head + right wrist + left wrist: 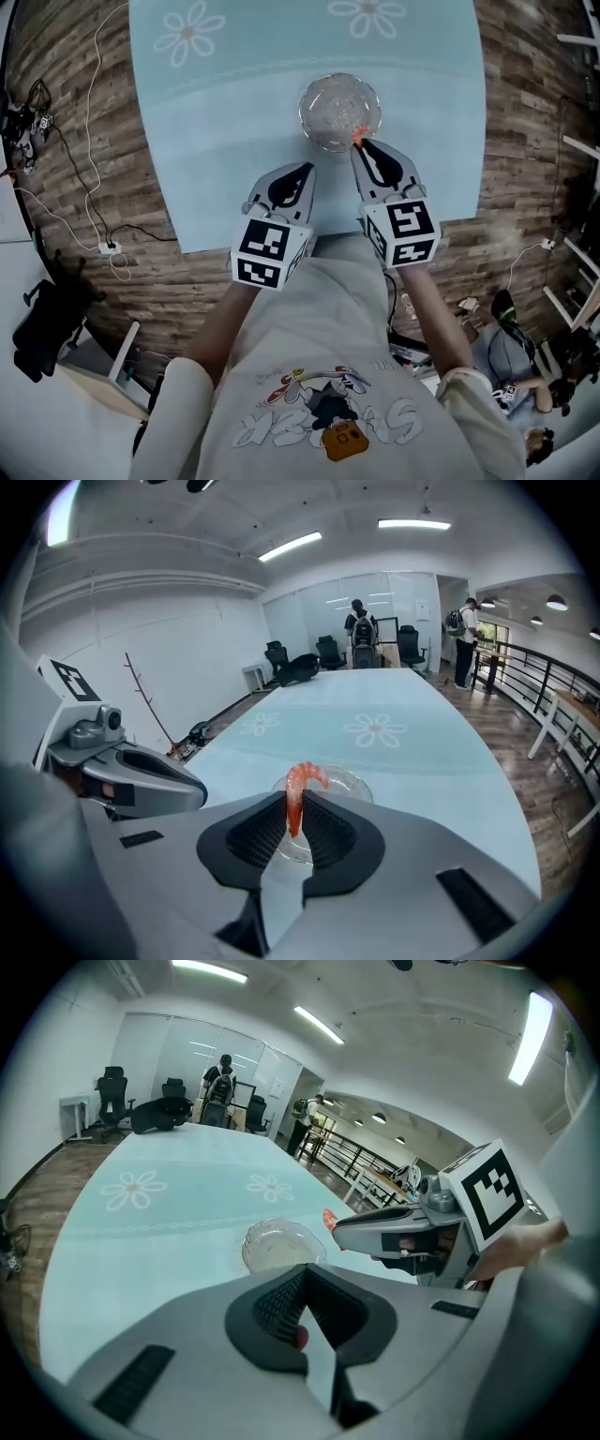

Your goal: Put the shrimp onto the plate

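An orange shrimp (298, 799) sticks up from between the jaws of my right gripper (296, 829), which is shut on it. In the head view the shrimp (360, 137) hangs at the near right rim of the clear glass plate (328, 106), with the right gripper (367, 148) just behind it. The plate (352, 782) lies just beyond the jaws in the right gripper view. My left gripper (298, 175) hovers over the cloth near the plate's front, jaws closed with nothing between them. In the left gripper view the plate (274, 1241) lies ahead and the shrimp (328, 1219) shows at the right gripper's tip.
A light blue tablecloth (225, 131) with white flower prints covers the long table. Cables and a power strip (109, 247) lie on the wooden floor to the left. Office chairs (112, 1091) and standing people (359, 625) are at the table's far end.
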`<action>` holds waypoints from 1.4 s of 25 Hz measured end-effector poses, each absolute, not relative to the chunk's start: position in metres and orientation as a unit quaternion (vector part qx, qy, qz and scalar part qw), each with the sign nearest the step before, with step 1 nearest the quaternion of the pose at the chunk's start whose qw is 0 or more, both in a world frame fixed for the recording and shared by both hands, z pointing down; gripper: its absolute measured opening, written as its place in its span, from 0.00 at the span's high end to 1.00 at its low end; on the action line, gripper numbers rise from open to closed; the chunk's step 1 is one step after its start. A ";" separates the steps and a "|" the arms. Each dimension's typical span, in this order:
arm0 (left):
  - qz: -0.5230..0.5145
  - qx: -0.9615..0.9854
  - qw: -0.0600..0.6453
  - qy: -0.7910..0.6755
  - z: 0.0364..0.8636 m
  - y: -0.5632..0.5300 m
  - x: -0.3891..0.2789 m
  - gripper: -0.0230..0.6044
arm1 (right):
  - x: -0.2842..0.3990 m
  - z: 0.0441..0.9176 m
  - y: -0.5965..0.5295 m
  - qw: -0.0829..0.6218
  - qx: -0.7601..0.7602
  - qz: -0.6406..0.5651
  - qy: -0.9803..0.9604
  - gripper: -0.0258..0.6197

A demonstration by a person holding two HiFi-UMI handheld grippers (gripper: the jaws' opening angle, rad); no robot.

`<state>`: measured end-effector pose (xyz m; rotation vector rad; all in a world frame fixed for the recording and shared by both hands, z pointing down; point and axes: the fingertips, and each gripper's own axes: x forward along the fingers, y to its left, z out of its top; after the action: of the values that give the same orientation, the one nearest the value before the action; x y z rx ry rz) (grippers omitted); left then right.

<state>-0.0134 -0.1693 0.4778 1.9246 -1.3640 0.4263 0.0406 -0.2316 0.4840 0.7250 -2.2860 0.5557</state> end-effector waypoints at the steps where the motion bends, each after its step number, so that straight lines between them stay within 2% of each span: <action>1: 0.168 0.748 0.365 -0.529 0.480 -0.172 -0.012 0.95 | 0.040 0.489 -0.235 0.336 0.275 0.218 -0.874 0.85; 20: 0.181 0.710 0.401 -0.550 0.538 -0.192 -0.011 0.95 | 0.028 0.573 -0.256 0.405 0.219 0.244 -0.854 0.85; 35: 0.181 0.703 0.404 -0.557 0.544 -0.186 -0.019 0.95 | 0.021 0.586 -0.254 0.427 0.217 0.245 -0.843 0.85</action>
<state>-0.0187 -0.1860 0.5436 1.7744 -1.4058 0.4562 0.0211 -0.2544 0.5861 0.5415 -2.1074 0.6112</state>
